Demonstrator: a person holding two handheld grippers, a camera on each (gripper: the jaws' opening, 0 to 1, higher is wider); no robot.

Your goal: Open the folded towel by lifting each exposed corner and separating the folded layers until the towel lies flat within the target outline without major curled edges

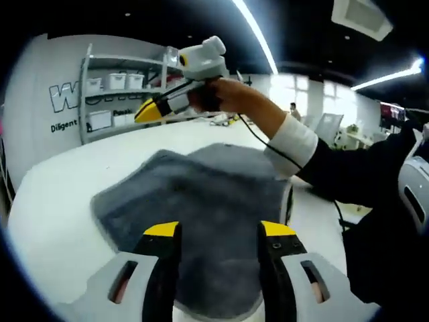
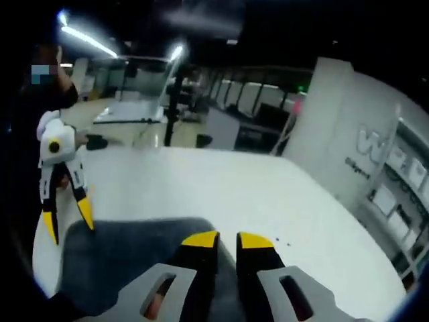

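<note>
Towel is lying on the white surface, filling the centre and lower middle of the left gripper view, dark grey, spread mostly open with a rounded lower edge and a raised fold line running across its upper part. No target outline is readable on the surface.

Left gripper is sitting at the bottom of its own view with the jaws wide apart, nothing between them, the towel's near edge lying directly under and just ahead of the tips. In the right gripper view the same tool is showing at the left edge, jaws splayed and pointing down over the towel's left corner, apparently apart from the cloth.

Right gripper is at the bottom of its view with the jaws narrow, a thin gap, holding nothing; the towel is lying lower left of the tips. From the left gripper view it is hanging in the upper centre, held by a hand, above and beyond the towel's far edge, well clear of it.

Judgement: left gripper is the nearer one. Towel's longer run looks to go from lower centre towards upper right in the left gripper view, so the far edge is what the right gripper would need to drop onto.
</note>
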